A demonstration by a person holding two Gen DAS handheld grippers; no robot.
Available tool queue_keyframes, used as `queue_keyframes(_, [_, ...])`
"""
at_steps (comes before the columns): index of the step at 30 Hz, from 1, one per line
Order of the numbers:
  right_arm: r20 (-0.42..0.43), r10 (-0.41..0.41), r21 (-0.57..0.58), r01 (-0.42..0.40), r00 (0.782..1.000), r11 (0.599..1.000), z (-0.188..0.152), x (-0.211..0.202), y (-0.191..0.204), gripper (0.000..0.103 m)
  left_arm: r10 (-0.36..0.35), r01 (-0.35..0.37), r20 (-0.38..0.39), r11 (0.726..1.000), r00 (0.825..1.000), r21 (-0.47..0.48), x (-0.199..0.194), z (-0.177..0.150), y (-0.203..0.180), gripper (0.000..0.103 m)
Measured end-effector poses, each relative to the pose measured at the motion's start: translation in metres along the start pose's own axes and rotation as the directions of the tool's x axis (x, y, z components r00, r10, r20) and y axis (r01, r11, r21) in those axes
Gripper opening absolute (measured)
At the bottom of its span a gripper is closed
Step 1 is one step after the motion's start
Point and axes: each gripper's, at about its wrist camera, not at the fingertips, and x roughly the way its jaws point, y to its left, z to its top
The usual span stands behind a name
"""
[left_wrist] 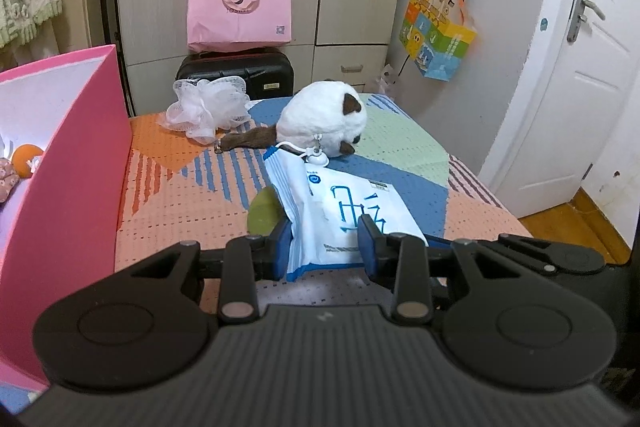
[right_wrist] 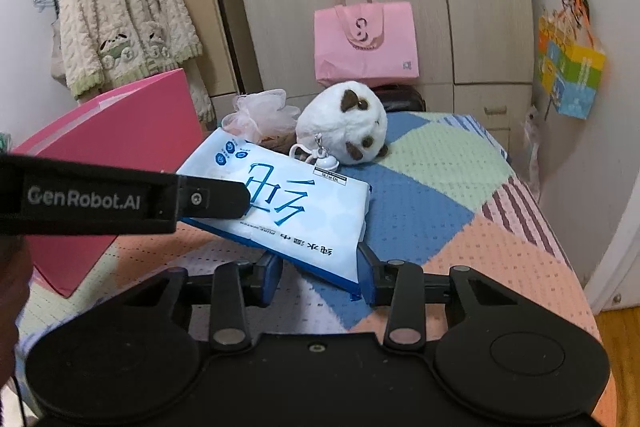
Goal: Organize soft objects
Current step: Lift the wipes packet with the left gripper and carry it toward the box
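A white-and-blue wet-wipe pack (left_wrist: pixel 336 207) is held tilted above the bed. My left gripper (left_wrist: pixel 325 247) is shut on its near end, and that gripper's black arm crosses the right wrist view over the pack (right_wrist: pixel 288 203). My right gripper (right_wrist: pixel 316 277) is open and empty, its fingers just under the pack's near corner. A white-and-brown plush cat (left_wrist: pixel 324 119) lies on the bed behind the pack, also seen in the right wrist view (right_wrist: pixel 346 125). A white mesh bath puff (left_wrist: pixel 204 107) lies left of the cat. The pink box (left_wrist: pixel 76 147) stands open at the left.
An orange ball (left_wrist: pixel 26 157) and a small plush lie inside the pink box. A green disc (left_wrist: pixel 264 213) lies on the patterned bed cover (left_wrist: pixel 400 147) under the pack. A pink tote bag (left_wrist: pixel 240 7) on a black suitcase (left_wrist: pixel 240 73) stands against the wardrobe beyond the bed.
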Motion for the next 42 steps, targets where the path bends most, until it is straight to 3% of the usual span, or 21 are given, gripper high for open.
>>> queue_keyframes(6, [-0.013,-0.015,-0.045,0.015,1.0,0.999,-0.002,-0.013,0.008,0.045,-0.063,0.063,-0.003,0.998,0.998,-0.03,-0.015,-0.006,0.008,0.033])
queue_keyframes(14, [-0.035,-0.001,-0.084,-0.002,0.999,0.996,-0.006,-0.03,0.03,0.048,-0.034,0.032,-0.035,0.999,0.999,-0.041,-0.039,-0.015,0.014,0.033])
queue_keyframes(22, [-0.071,0.063,-0.1,-0.07,0.995,0.993,-0.013,-0.051,0.055,0.049,-0.04,0.036,-0.064,0.997,0.997,-0.072,-0.076,-0.029,0.032,0.033])
queue_keyframes(31, [-0.07,0.085,-0.17,-0.096,0.994,0.981,-0.019,-0.08,0.1,0.047,0.0,0.003,-0.074,0.999,0.997,0.038,-0.129,-0.031,0.041,0.033])
queue_keyframes(42, [-0.068,0.119,-0.253,-0.132,0.991,0.958,-0.007,-0.115,0.15,0.047,0.019,-0.018,-0.062,1.0,0.998,0.008,-0.191,-0.03,0.061,0.034])
